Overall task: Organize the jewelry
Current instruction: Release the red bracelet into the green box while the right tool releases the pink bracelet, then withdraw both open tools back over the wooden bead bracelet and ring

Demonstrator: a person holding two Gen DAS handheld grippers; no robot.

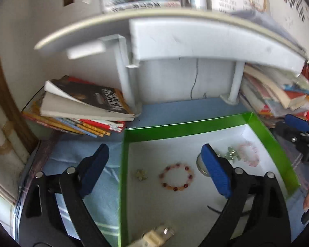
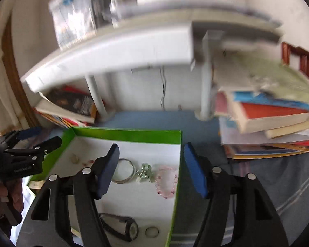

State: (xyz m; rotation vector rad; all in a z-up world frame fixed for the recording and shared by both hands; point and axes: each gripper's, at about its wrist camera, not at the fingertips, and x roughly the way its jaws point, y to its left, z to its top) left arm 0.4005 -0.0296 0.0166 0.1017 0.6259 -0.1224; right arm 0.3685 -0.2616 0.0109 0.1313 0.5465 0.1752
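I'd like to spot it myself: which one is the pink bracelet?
Find the shallow tray with green walls on the desk. Along its right-hand wall, beside a small green trinket, lies the pink bracelet. It is the only pale pink loop; the other beaded bracelet is red and orange.

The green-walled box (image 1: pixel 187 123) is seen close from above by both wrist views, angled downward toward the shelf (image 2: pixel 117 47) from its left and right sides.

My left tool (image 1: pixel 154 168) hides part of the silver bangle (image 1: pixel 200 164); the cream clasp (image 1: pixel 154 236) runs off the bottom edge; shelf items blur.
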